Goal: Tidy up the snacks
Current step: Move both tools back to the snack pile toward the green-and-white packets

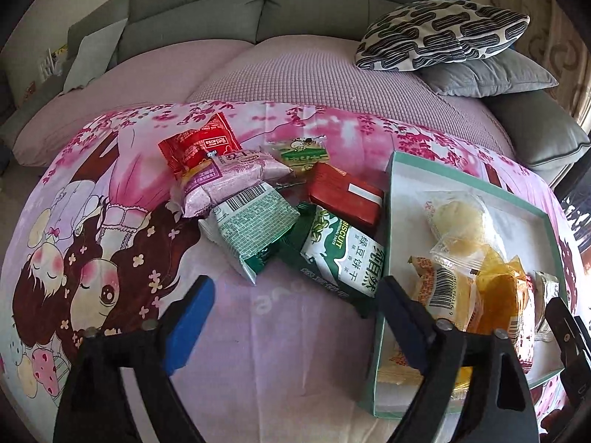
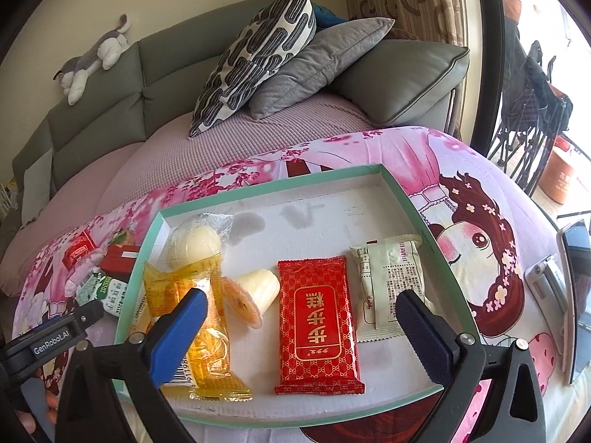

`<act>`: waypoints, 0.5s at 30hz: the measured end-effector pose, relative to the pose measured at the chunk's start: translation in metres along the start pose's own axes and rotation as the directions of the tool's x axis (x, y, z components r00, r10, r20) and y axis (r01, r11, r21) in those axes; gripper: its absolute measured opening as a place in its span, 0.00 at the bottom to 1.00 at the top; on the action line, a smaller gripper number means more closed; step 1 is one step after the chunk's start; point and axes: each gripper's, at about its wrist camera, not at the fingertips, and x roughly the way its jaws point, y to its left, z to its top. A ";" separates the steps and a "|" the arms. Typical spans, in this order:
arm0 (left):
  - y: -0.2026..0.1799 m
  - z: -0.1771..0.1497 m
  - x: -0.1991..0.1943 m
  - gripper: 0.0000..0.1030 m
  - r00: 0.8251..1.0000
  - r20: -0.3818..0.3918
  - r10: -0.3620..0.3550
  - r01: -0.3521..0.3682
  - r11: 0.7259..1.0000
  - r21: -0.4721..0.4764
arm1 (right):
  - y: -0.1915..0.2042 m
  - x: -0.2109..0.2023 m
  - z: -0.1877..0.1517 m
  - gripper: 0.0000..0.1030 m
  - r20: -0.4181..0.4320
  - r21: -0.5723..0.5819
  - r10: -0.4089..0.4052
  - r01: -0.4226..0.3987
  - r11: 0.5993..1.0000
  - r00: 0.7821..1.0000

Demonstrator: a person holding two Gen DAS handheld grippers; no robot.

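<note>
A teal-rimmed white tray (image 2: 424,203) lies on a pink cartoon-print cloth. It holds a red packet (image 2: 317,328), a white packet (image 2: 391,277), a jelly cup (image 2: 258,291), a yellow packet (image 2: 166,284) and a clear-wrapped round cake (image 2: 192,243). My right gripper (image 2: 301,297) hangs open above the red packet, touching nothing. Left of the tray (image 1: 469,181) is a loose pile: a green biscuit packet (image 1: 340,251), a green-and-white barcode packet (image 1: 251,221), a pink packet (image 1: 229,181), a red packet (image 1: 199,147) and a red box (image 1: 343,195). My left gripper (image 1: 295,288) stands open and empty just in front of the pile.
A grey sofa (image 1: 192,7) runs behind the cloth. On it are a patterned cushion (image 1: 439,33), a grey cushion (image 1: 487,74) and a plush toy (image 2: 92,55). A phone (image 2: 576,295) lies right of the tray. Bare cloth (image 1: 280,350) shows in front of the pile.
</note>
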 end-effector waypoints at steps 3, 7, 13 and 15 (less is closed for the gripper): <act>0.002 0.000 -0.002 0.94 1.000 0.007 -0.019 0.019 1.000 -0.017 | 0.004 -0.002 0.000 1.00 0.008 -0.012 0.003 -0.003 1.000 1.000; 0.004 0.000 -0.003 0.94 0.999 0.017 -0.028 0.028 0.999 -0.030 | 0.010 -0.005 0.001 1.00 0.019 -0.023 0.024 -0.023 0.999 1.000; 0.020 0.003 -0.009 0.98 0.999 0.041 -0.022 0.025 0.997 -0.075 | 0.029 -0.009 0.000 1.00 0.034 -0.064 0.062 -0.060 0.996 0.997; 0.030 0.004 -0.010 0.98 0.999 0.047 -0.010 0.015 0.995 -0.098 | 0.036 -0.010 -0.001 1.00 0.037 -0.074 0.074 -0.071 0.995 0.997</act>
